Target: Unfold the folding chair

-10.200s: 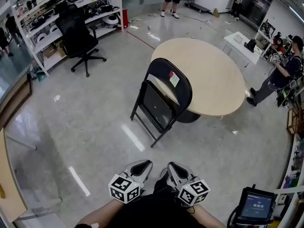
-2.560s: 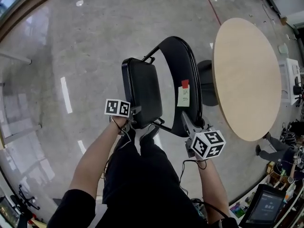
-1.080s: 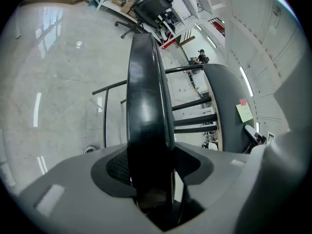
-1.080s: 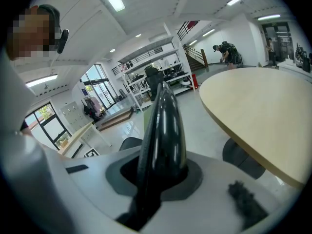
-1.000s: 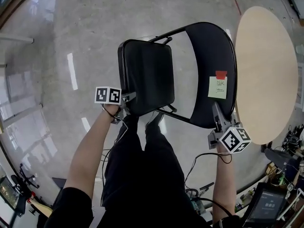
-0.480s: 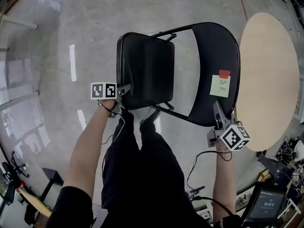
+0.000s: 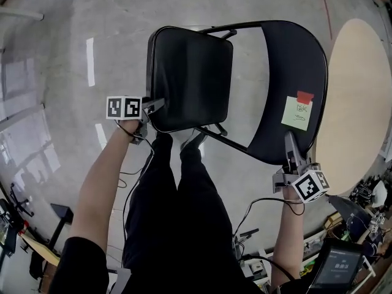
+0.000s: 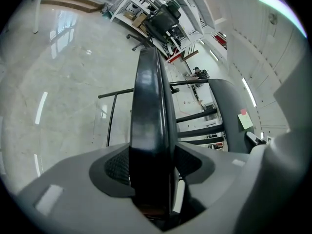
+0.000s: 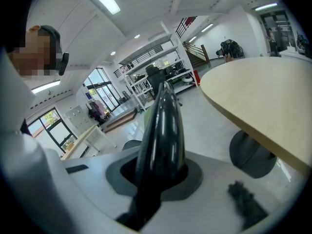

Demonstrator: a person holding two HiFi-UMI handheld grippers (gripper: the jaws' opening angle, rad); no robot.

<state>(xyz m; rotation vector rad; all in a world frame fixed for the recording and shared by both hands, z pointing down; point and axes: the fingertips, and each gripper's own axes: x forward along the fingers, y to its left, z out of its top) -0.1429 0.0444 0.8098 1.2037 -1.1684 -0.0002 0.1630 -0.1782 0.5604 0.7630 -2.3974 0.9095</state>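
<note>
**Seat in my left jaws, backrest in my right**

Looking down past my black trousers [image 7: 177,225], I had both arms out in front of me, one to each side of the folding chair [image 7: 269,133] standing just beyond my feet.

My bare left forearm [image 7: 101,182] ran up and slightly inward, wrist straight. The left gripper [image 7: 153,106] pointed forward and down at the near left corner of the seat [image 7: 190,72], its marker cube [image 7: 124,108] on the outer side. In the left gripper view the seat's thick black edge [image 8: 151,130] rose straight up between the jaws. They had just been widening, yet both pads lay against the edge, so I counted it clamped.

My right forearm [image 7: 288,237] reached straight ahead and further out. The right gripper [image 7: 288,143] was angled downward, jaws drawn close together on the near rim of the backrest [image 7: 288,60]. That glossy rim [image 9: 163,130] filled the gap between them in the right gripper view.

The seat lay spread flat to the left of the curved backrest, with black frame tubes joining the two. A green sticky note [image 7: 297,113] and a red tab [image 7: 304,95] sat on the backrest.

Beyond the backrest, on my right, stood a round pale worktop [image 7: 361,90] on a dark pedestal [image 9: 251,155]. Grey polished floor [image 7: 61,41] lay all around. Farthest off, the left gripper view showed white shelves [image 8: 134,4] and a black office chair [image 8: 163,18].
</note>
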